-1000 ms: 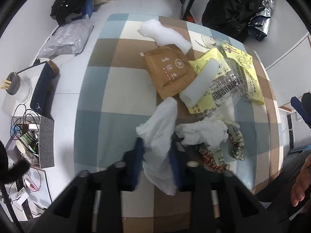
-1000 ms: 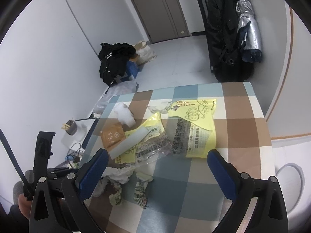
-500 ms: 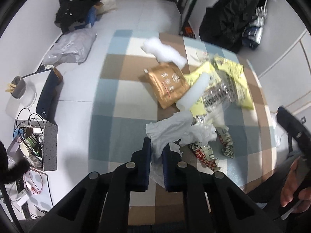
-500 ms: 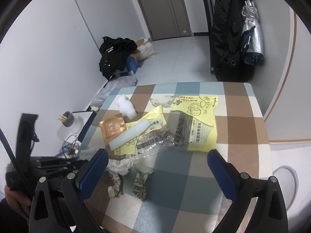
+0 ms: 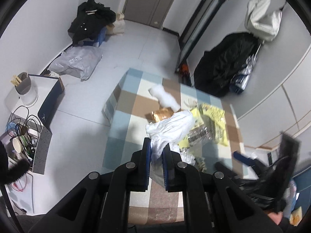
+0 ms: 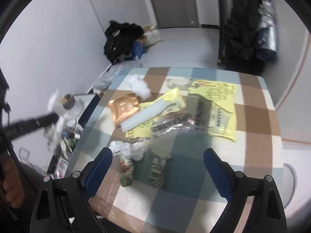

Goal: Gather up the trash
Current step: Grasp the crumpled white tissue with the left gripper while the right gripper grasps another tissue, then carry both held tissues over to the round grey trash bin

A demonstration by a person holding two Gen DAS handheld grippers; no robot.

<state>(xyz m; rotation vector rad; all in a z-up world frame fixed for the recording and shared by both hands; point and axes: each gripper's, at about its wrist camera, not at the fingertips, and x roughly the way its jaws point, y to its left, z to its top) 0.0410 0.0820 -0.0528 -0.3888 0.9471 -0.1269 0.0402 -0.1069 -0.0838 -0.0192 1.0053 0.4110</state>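
Observation:
My left gripper [image 5: 156, 149] is shut on a crumpled white tissue [image 5: 171, 126] and holds it up above the checkered table [image 5: 124, 136]. In the right wrist view that tissue [image 6: 55, 130] hangs blurred at the left, off the table's edge. My right gripper [image 6: 157, 155] hovers over the near part of the table [image 6: 256, 120]; its jaws are wide and closing, touching nothing. Below and between them lie two printed wrappers [image 6: 157, 167] and another white tissue wad [image 6: 128, 149]. Farther back lie a brown pouch [image 6: 124, 108], a white foam strip [image 6: 143, 114], yellow bags [image 6: 215, 104] and clear crinkled plastic [image 6: 171, 124].
A white fluffy wad [image 6: 139, 86] lies near the table's far left corner. On the floor to the left are a black clothes pile [image 5: 91, 21], a grey bag [image 5: 77, 62], a box with a cup [image 5: 25, 89] and cables. Dark coats [image 5: 229, 68] hang at the right wall.
The left gripper closed on the white tissue and lifted it off the table. The right gripper came nearer to the wrappers and its jaws narrowed slightly.

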